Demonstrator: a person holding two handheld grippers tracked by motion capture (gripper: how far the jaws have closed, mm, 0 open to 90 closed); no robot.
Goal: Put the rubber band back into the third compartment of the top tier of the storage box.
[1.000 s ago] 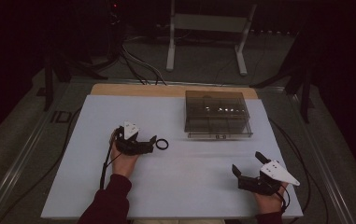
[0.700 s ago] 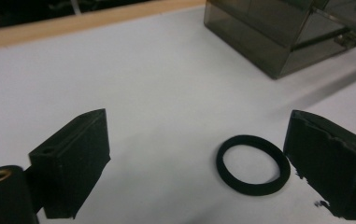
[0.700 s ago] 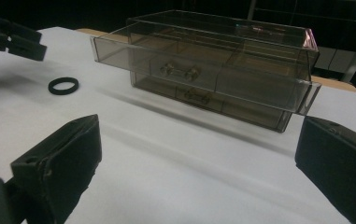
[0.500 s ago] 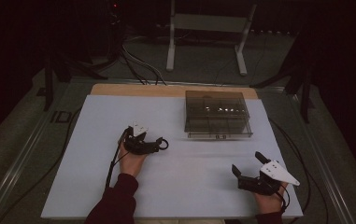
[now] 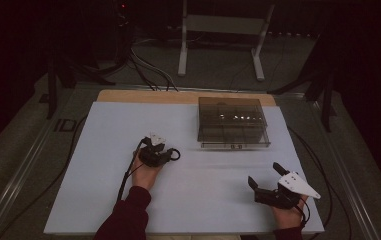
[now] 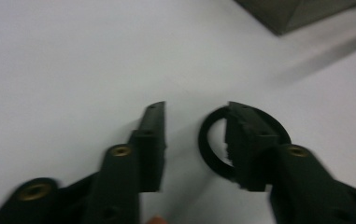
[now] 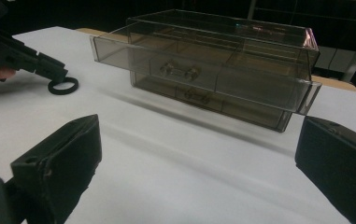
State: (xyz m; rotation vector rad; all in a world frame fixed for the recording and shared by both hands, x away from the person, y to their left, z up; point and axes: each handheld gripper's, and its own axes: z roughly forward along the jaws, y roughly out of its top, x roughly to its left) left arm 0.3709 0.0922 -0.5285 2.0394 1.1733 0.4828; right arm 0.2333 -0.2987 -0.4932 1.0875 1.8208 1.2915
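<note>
Left tool (image 6: 194, 140) hides part of black ring (image 6: 213, 149) — blurred.

A ring (image 5: 174, 154) lies on the table (image 5: 98, 190), left of a drawer box (image 5: 232, 121) set toward the far edge. The left gripper (image 5: 168, 154) sits at the ring; the right gripper (image 5: 264, 176) rests near the front right corner.

faint "ID" marking on floor (image 5: 64, 125), nothing else legible

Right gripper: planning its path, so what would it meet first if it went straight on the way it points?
Probably the smoky clear drawer box, whose top drawer juts out. The right gripper is open, with bare white table between; depth is uncertain.
</note>
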